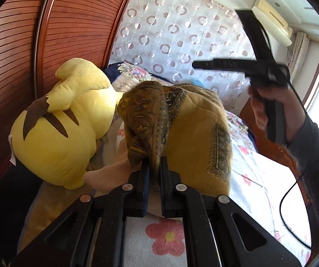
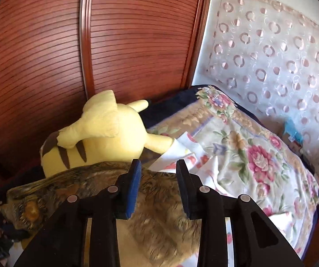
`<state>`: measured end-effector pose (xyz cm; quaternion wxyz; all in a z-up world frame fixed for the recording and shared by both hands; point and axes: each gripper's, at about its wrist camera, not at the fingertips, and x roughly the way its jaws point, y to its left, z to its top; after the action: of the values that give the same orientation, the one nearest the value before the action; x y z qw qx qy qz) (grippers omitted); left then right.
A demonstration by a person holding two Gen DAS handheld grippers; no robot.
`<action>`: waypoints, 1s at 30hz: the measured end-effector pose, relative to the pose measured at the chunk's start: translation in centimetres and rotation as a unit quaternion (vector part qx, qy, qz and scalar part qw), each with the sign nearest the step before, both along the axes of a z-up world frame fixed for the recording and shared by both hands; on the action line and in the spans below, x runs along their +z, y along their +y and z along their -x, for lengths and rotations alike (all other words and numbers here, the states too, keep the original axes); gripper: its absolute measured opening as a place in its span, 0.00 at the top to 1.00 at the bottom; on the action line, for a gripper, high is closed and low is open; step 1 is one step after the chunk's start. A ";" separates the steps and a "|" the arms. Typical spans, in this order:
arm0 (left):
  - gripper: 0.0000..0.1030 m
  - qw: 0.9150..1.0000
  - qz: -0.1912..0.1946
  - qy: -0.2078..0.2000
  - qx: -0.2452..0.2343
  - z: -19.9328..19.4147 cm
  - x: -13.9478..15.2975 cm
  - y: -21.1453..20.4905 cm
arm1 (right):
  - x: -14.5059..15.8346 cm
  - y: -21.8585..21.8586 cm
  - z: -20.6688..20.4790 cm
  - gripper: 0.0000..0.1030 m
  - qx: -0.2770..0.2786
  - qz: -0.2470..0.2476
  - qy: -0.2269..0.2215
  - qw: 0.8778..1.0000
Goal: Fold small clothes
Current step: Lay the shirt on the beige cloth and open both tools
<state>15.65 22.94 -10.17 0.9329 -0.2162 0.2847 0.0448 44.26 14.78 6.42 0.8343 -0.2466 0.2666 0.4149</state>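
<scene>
The bed (image 1: 259,178) fills the lower part of both views, covered with a white sheet printed with pink flowers, and it serves as the landmark for everything else. Behind the bed stands a tall wooden wardrobe (image 2: 126,44) with slatted reddish-brown doors, and beside the wardrobe, along the bed's far side, hangs a sheer curtain (image 2: 270,55) patterned with pink rings. At the far end of the bed lies a floral blanket (image 2: 248,151) with large pink roses. Above the curtain, in the left wrist view, an air conditioner (image 1: 272,20) is mounted high on the wall.

On the bed next to the wardrobe sits a yellow plush toy (image 1: 57,133) with brown stripes on its back.

The mustard-yellow garment (image 1: 195,138), with dark ornamental printing, lies on the bed just beside the plush toy, bunched and partly lifted. One gathered edge of it rises toward the left gripper (image 1: 154,166), whose jaws are closed on that fold of cloth, the fabric pinched between the blue pads.

Above the bed's right side, a hand (image 1: 275,111) with a grey sleeve holds the right gripper (image 2: 158,166) in the air. Its jaws stand apart with nothing pressed between them; in the right wrist view the garment lies below and behind the fingers, blurred, and whether the fingertips touch it cannot be told. A black cable (image 1: 290,211) trails from that hand over the bed.
</scene>
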 end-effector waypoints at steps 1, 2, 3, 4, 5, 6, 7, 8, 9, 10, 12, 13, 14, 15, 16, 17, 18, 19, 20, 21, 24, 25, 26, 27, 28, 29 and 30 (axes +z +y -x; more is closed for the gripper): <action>0.91 1.000 -0.005 -0.001 0.001 0.1 0.1 0.0 | -0.5 1.1 0.4 0.67 0.006 -0.004 0.005 1.000; 0.90 1.000 -0.010 0.000 0.004 0.1 0.3 -0.1 | -1.0 1.1 1.5 0.67 0.015 -0.011 0.014 1.000; 0.87 1.000 -0.015 -0.002 0.006 0.2 0.5 -0.1 | -1.4 0.5 2.2 0.67 0.023 -0.015 0.022 0.999; 0.81 1.000 -0.019 -0.005 0.007 0.3 0.6 0.0 | -1.9 0.0 3.0 0.67 0.030 -0.022 0.029 0.999; 0.76 1.000 -0.023 -0.009 0.008 0.6 1.0 0.0 | -2.3 -0.8 3.6 0.67 0.036 -0.026 0.035 0.998; 0.64 1.000 -0.026 -0.015 0.007 0.8 1.3 0.1 | -2.9 -1.3 4.4 0.67 0.046 -0.029 0.042 0.998; 0.54 0.999 -0.029 -0.022 0.008 1.1 1.6 0.1 | -3.5 -1.7 5.1 0.67 0.055 -0.030 0.048 0.997; 0.47 0.999 -0.036 -0.029 0.011 1.5 2.1 0.2 | -3.8 -2.3 5.4 0.67 0.060 -0.031 0.052 0.996; 0.29 0.998 -0.043 -0.033 0.014 1.8 2.4 0.2 | -4.6 -2.4 5.7 0.67 0.062 -0.030 0.054 0.996; 0.20 0.998 -0.052 -0.038 0.020 2.2 2.8 0.2 | -5.4 -2.6 5.6 0.67 0.057 -0.026 0.057 0.996; 0.20 0.996 -0.071 -0.042 0.028 2.7 3.4 0.0 | -7.5 -2.3 4.5 0.67 0.046 -0.012 0.072 0.996; 0.19 0.996 -0.080 -0.040 0.030 2.8 3.7 -0.1 | -8.7 -2.2 4.2 0.67 0.043 -0.005 0.074 0.996; 0.19 0.995 -0.090 -0.038 0.030 3.0 4.0 -0.4 | -9.4 -2.2 4.2 0.67 0.042 -0.003 0.067 0.997; 0.19 0.994 -0.096 -0.038 0.028 3.2 4.3 -0.6 | -9.5 -2.4 4.3 0.67 0.042 -0.011 0.059 0.997; 0.19 0.994 -0.103 -0.037 0.026 3.4 4.5 -0.9 | -9.4 -2.7 4.2 0.67 0.039 -0.022 0.062 0.997; 0.19 0.993 -0.109 -0.036 0.025 3.6 4.7 -1.0 | -9.1 -3.0 4.0 0.67 0.032 -0.030 0.073 0.996; 0.19 0.992 -0.116 -0.034 0.024 3.7 4.9 -1.3 | -8.7 -3.4 3.9 0.67 0.025 -0.036 0.081 0.996; 0.19 0.991 -0.124 -0.032 0.023 3.9 5.1 -1.7 | -8.2 -3.9 4.1 0.67 0.016 -0.041 0.083 0.996; 0.18 0.991 -0.128 -0.029 0.022 3.9 5.2 -1.9 | -7.7 -4.5 4.6 0.67 0.007 -0.045 0.078 0.996; 0.18 0.991 -0.132 -0.026 0.017 4.0 5.3 -2.4 | -7.0 -5.3 5.2 0.67 -0.001 -0.050 0.068 0.996; 0.18 0.990 -0.141 -0.028 0.004 4.5 5.9 -3.9 | -5.4 -8.5 8.1 0.67 -0.019 -0.072 0.048 0.996; 0.18 0.989 -0.145 -0.030 -0.001 4.7 6.0 -4.5 | -5.1 -9.7 9.4 0.67 -0.026 -0.078 0.044 0.996; 0.18 0.988 -0.149 -0.032 -0.006 4.9 6.2 -5.2 | -4.6 -11.0 10.5 0.67 -0.033 -0.084 0.039 0.995; 0.18 0.988 -0.150 -0.034 -0.012 5.2 6.5 -5.9 | -4.3 -12.3 11.7 0.67 -0.043 -0.088 0.032 0.995; 0.18 0.988 -0.151 -0.037 -0.018 5.5 6.6 -6.6 | -3.9 -13.8 12.9 0.67 -0.054 -0.094 0.026 0.994; 0.18 0.987 -0.153 -0.041 -0.026 5.8 6.8 -7.4 | -3.6 -15.0 14.3 0.66 -0.062 -0.099 0.022 0.993; 0.18 0.986 -0.155 -0.045 -0.031 6.0 7.0 -8.1 | -3.3 -16.5 15.5 0.63 -0.073 -0.104 0.017 0.992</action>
<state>9.63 14.85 -3.20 0.9678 -0.0622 0.2389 0.0495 28.75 -1.73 3.12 0.8790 -0.1312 0.2530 0.3823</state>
